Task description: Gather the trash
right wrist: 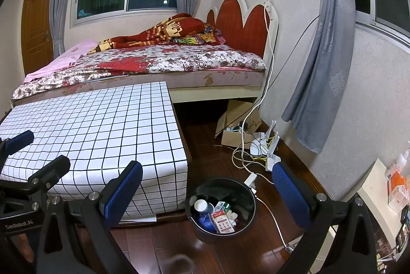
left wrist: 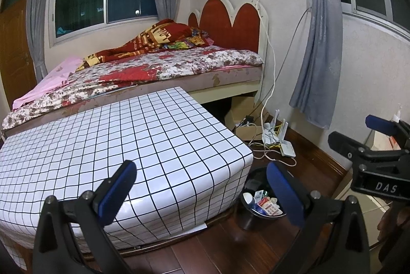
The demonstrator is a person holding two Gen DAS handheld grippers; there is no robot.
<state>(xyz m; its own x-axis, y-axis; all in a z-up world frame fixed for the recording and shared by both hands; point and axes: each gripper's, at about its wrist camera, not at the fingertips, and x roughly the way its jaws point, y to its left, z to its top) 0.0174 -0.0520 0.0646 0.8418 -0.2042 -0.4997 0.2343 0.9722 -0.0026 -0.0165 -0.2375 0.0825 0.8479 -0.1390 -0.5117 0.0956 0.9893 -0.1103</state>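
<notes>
A round black trash bin (right wrist: pixel 252 197) stands on the dark wood floor beside the checked table. Inside it lie a paper cup (right wrist: pixel 200 205), small cartons (right wrist: pixel 222 221) and crumpled paper. My right gripper (right wrist: pixel 207 193) hangs above and in front of the bin, open, with nothing between its blue pads. In the left wrist view the bin (left wrist: pixel 247 217) shows low between the fingers, partly hidden behind the table's corner. My left gripper (left wrist: pixel 201 190) is open and empty over that corner. The right gripper (left wrist: pixel 358 138) shows at the right edge of this view, also open.
A low table with a white grid-pattern cover (right wrist: pixel 102 130) fills the left. Behind it is a bed (right wrist: pixel 153 63). A cardboard box (right wrist: pixel 235 130), router (right wrist: pixel 266 140) and loose cables (right wrist: pixel 243 158) lie on the floor by the wall. A white shelf with bottles (right wrist: pixel 394 184) stands right.
</notes>
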